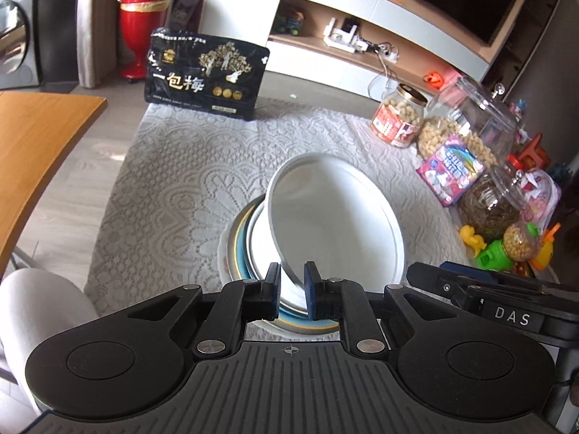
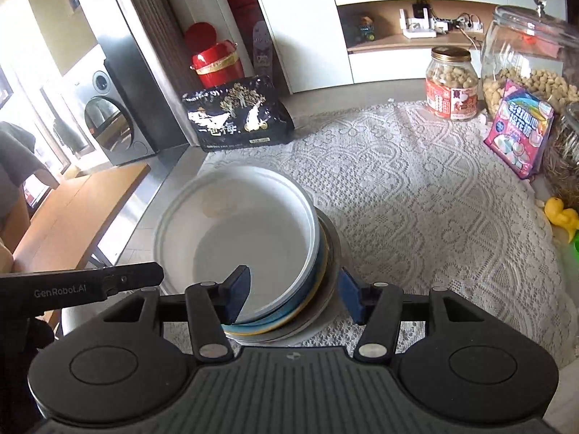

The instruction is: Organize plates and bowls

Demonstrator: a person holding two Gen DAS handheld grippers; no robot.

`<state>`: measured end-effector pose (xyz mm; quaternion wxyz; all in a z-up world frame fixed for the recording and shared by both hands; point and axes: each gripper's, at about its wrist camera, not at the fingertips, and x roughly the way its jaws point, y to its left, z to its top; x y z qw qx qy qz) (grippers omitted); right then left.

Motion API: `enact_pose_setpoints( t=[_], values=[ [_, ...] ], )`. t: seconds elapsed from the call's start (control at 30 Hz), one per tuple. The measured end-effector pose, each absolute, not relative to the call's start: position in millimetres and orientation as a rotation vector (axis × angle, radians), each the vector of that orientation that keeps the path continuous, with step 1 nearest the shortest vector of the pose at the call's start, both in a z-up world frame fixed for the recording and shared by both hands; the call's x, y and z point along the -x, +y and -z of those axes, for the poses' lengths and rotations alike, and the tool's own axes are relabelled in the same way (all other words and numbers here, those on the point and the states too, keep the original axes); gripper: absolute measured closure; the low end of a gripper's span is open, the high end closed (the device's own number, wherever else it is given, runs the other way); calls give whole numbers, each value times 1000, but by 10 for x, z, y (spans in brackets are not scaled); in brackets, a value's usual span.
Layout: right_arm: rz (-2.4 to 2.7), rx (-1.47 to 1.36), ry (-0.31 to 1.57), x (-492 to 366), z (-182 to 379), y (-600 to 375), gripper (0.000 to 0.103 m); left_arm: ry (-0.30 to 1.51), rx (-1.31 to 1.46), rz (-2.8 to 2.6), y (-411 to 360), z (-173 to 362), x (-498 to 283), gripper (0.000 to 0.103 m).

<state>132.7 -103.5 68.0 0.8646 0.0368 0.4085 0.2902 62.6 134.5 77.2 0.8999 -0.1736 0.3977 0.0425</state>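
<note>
Left gripper (image 1: pixel 292 285): your jaws are pinched on the near rim of the white bowl (image 1: pixel 336 213); bowl tilted steeply, its mouth facing you, its far rim raised well beyond the jaws; whether its lower edge touches the stack (image 1: pixel 235 249) just past your fingertips, you cannot tell.

Right gripper (image 2: pixel 295 298): jaws spread wide and gripping nothing; left pad (image 2: pixel 239 294) over the bowl's near rim, right pad outside the stack's edge; bowl (image 2: pixel 249 238) and stack (image 2: pixel 325 282) lie between and just beyond the jaws.

Stack: plates and shallow dishes, blue and yellow rims showing, nested on the lace cloth (image 2: pixel 427 195); the bowl is the topmost piece.

Beyond the jaws, well apart: black snack bag (image 1: pixel 206 77); nut jars (image 1: pixel 398 115) to the right.

Step in hand, by judgement: seating or lifting the bowl at the stack; which, the view does not settle.

Next move calls for: levelling the bowl before you release; keeping the right jaws clear of the rim, or closing them to steady the stack.
</note>
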Motion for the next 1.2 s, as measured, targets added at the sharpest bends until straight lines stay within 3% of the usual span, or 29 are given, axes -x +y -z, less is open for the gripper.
enact_pose_setpoints(
  t=[0.23,0.57,0.77,1.2],
  values=[
    [-617,-56,785,-940,-702,-1162,47,753,333,-56,1142,-747,-203,87],
    [-605,-16,781,-176,-73,-1241,43,682,240,-38,570,-293,539,87],
    [-564,-26,669,27,-134,-1365,41,724,181,-74,454,-233,570,87],
    [-563,-33,661,51,-116,-1414,40,694,133,-97,376,-253,633,87]
  ],
)
